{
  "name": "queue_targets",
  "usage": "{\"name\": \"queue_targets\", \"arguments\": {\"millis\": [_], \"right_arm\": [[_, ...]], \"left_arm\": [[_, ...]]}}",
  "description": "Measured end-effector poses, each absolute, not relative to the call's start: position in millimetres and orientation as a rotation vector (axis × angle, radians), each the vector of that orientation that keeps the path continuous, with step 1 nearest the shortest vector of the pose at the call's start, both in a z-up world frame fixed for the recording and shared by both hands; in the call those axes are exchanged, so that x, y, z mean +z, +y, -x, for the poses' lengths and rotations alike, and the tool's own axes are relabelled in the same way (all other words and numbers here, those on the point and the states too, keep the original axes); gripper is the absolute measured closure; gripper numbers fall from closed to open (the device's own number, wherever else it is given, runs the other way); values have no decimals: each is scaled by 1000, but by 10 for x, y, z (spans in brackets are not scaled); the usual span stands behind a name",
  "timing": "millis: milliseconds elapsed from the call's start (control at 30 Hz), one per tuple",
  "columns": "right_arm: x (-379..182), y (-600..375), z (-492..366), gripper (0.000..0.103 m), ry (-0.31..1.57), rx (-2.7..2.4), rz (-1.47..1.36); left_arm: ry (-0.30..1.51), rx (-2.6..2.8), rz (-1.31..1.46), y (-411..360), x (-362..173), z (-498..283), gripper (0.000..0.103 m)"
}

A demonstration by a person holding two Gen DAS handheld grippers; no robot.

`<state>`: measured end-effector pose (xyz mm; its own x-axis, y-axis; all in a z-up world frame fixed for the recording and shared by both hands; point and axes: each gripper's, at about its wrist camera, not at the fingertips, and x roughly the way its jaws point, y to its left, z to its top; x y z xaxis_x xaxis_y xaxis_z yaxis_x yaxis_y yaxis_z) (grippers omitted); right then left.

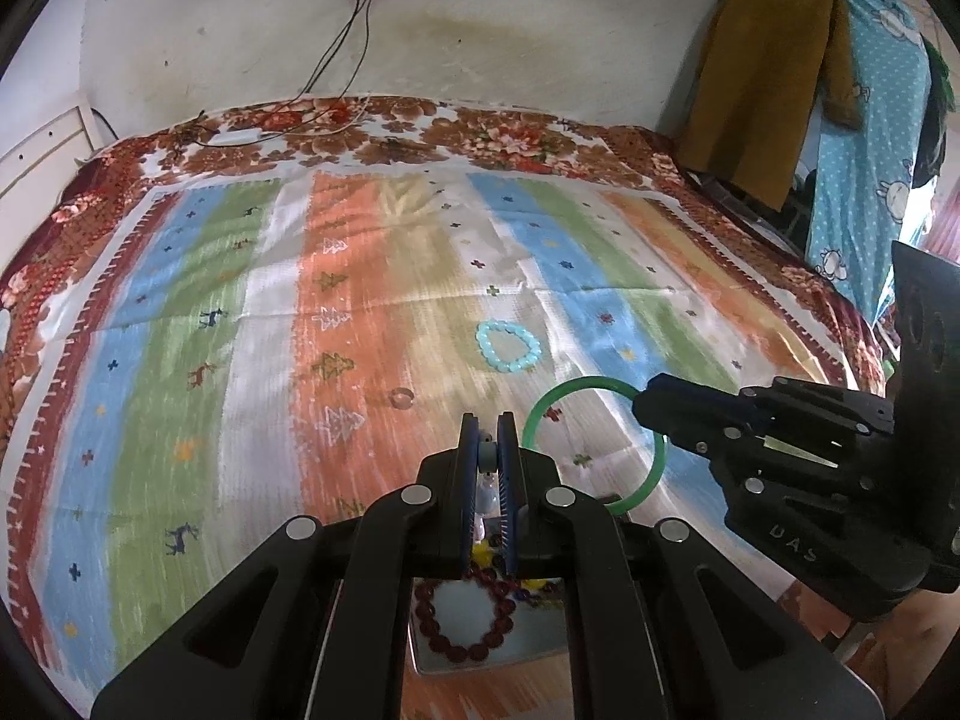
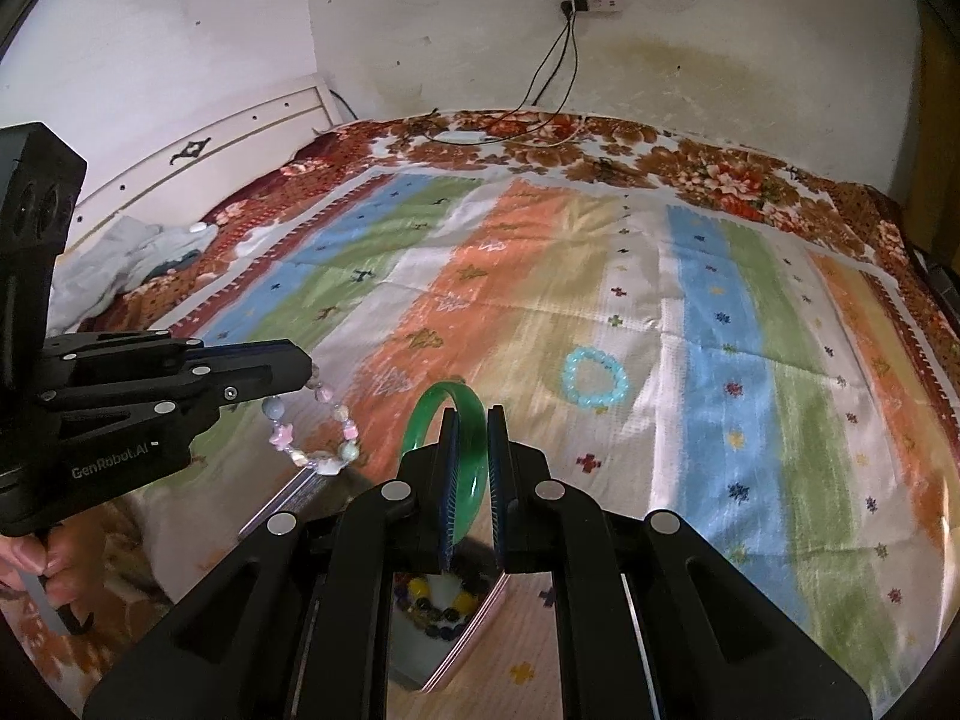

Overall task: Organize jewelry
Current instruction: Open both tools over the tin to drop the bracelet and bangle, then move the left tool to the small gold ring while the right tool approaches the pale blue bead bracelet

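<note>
Jewelry is in both grips over the bed: the right hand-held gripper [image 2: 471,483] pinches a glossy green bangle [image 2: 447,420] and the left hand-held gripper [image 1: 487,462] a pastel bead bracelet [image 2: 324,438], both directly above the near open box [image 2: 447,648].

Stained white plaster wall [image 1: 240,30] with a white power strip [image 2: 591,2] behind a bed [image 1: 540,138] under a striped pastel cloth [image 2: 750,390]
</note>
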<state>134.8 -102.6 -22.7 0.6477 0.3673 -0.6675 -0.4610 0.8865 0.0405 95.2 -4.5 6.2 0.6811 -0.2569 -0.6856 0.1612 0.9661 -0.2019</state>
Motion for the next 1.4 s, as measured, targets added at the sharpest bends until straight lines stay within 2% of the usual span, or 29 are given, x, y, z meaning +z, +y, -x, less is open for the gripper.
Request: {"name": "queue_targets", "arguments": {"millis": [400, 467, 533, 600, 667, 733, 900, 1400], "right_arm": [[-336, -1020, -1144, 93, 785, 545, 124], [-351, -1025, -1155, 93, 807, 565, 104], [-344, -1039, -1139, 91, 804, 561, 97], [-342, -1066, -1158, 84, 809, 549, 87], [-355, -1112, -1197, 78, 819, 524, 73], [-368, -1153, -1235, 76, 826, 502, 63], [-393, -1261, -1354, 58, 834, 451, 45], [-503, -1279, -1780, 54, 846, 367, 83]], "left_arm": [[835, -265, 104, -142, -52, -756, 95], [849, -244, 104, -134, -78, -759, 74], [845, -236, 114, -99, -71, -765, 72], [842, -228, 125, -64, -69, -770, 69], [846, -214, 137, -21, -82, -793, 62], [851, -206, 144, 7, -93, -817, 59], [873, -177, 160, 75, -142, -931, 52], [948, -116, 136, 177, -275, -1366, 52]]}}
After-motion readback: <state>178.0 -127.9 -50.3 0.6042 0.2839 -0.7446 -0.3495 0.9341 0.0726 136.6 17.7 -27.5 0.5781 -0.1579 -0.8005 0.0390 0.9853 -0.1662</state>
